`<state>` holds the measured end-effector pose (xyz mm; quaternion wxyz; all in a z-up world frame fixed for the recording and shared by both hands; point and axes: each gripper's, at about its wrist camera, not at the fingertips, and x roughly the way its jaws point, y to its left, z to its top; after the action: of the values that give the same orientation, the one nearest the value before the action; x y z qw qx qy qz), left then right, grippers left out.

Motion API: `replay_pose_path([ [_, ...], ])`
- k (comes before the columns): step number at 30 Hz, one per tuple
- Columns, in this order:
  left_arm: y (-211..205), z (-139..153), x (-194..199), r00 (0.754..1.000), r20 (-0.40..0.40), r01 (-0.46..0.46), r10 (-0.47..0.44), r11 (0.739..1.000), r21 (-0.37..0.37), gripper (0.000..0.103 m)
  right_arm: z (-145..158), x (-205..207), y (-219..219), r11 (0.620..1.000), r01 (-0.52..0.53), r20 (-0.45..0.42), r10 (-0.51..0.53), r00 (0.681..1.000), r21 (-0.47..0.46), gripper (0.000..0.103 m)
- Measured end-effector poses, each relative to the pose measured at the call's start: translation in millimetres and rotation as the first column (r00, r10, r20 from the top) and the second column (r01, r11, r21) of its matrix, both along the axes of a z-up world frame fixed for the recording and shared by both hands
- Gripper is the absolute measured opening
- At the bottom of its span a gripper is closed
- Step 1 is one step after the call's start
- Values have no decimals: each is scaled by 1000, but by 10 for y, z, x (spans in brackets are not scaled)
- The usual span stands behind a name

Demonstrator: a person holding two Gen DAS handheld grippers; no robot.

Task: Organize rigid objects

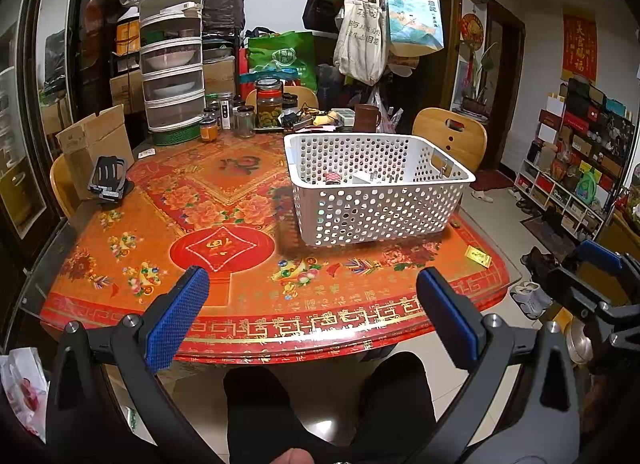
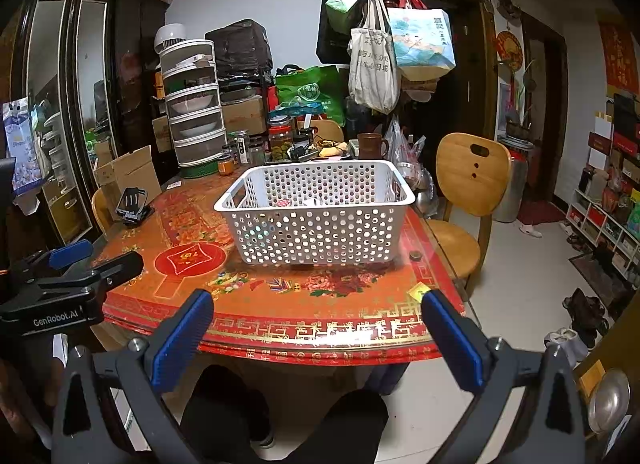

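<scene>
- Plainly, both sets of tongs are held back off the near edge of the round worktop with its red-and-orange floral cover under glass; the left tongs have their blue-padded fingers wide apart with nothing between them, and the right tongs are spread just the same, also empty.
- Sitting on the right half of the worktop is the white perforated plastic basket, with a few small things already lying in its bottom (a little jar with a dark patterned lid and something pale beside it, too hidden by the wall to name).
- What seems left loose nearby: a small flat yellow packet near the worktop's right edge, and a small round brownish piece just beside the basket's right corner.
- My worry is the yellow packet: it lies flat on glass, so tongs coming down on it could skid it sideways, and the edge is close enough that it might go to the floor.
- The basket looks light; a knock from either set of tongs on its rim could shove it along the slick glass.
- At the back stands a crowd of glass jars, so a long reach over the basket risks tipping one.
- The black folding phone stand at the left sits near its edge too.
</scene>
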<state>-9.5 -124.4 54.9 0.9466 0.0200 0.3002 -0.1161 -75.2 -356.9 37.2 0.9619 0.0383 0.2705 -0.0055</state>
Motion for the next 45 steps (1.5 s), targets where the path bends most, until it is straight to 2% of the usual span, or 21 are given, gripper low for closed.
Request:
replay_pose_path([
  [45, -83, -34, -37, 1000, -7, 13, -13, 1000, 7, 102, 8, -9, 52, 1000, -15, 5, 15, 1000, -10, 103],
])
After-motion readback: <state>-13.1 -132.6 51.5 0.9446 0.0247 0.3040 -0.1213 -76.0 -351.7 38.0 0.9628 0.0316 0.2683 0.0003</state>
